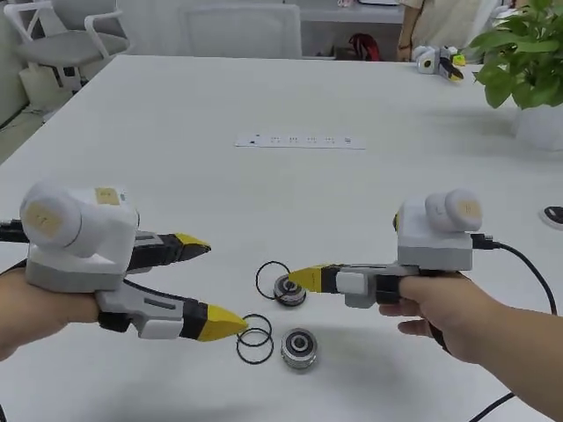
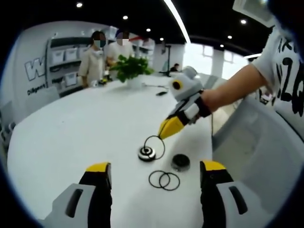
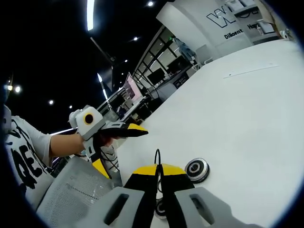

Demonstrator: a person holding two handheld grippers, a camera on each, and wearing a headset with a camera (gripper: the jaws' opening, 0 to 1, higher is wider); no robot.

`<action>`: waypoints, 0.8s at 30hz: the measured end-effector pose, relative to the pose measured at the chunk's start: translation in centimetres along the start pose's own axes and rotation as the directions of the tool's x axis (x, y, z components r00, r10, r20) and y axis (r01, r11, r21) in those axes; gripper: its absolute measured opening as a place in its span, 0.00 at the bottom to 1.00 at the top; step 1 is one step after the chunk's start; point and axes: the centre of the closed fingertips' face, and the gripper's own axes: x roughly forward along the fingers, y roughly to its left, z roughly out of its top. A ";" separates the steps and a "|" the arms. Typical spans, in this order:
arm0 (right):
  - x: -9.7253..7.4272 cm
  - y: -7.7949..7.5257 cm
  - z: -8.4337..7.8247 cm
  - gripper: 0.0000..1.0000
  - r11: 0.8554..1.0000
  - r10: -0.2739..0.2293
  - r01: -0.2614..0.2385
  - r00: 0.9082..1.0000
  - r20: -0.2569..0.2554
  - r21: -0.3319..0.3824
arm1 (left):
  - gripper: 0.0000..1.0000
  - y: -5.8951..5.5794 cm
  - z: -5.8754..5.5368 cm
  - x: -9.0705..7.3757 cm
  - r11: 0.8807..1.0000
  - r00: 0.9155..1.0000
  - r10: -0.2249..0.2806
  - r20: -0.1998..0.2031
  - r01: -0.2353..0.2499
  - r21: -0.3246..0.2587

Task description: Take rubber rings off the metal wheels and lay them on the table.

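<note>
Two thin black rubber rings (image 1: 255, 338) lie overlapping on the white table (image 1: 290, 193) beside a small bare metal wheel (image 1: 299, 347), near the left claw (image 1: 228, 287), its yellow-tipped jaws wide apart and empty. Just beyond, the right claw (image 1: 299, 279) is pinched together on a third ring (image 1: 258, 280) at the second wheel (image 1: 290, 292). The rings look light, limp and stretchy, best nipped at an edge.
</note>
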 end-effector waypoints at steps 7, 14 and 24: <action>0.8 0.6 -0.9 0.00 1.000 0.020 -0.020 0.999 -0.049 -0.002 | 0.80 -0.2 -0.4 -0.6 1.000 1.000 0.000 0.000 0.000 0.001; 1.9 0.1 -1.9 0.00 1.000 -0.002 0.003 0.996 -0.093 0.009 | 0.80 0.3 -0.7 -1.2 1.000 1.000 0.018 -0.001 -0.018 -0.005; 3.3 -0.5 -2.9 0.00 0.999 -0.042 0.042 0.989 -0.140 -0.005 | 0.80 0.9 -1.2 -1.8 0.999 0.999 0.038 -0.004 -0.038 -0.017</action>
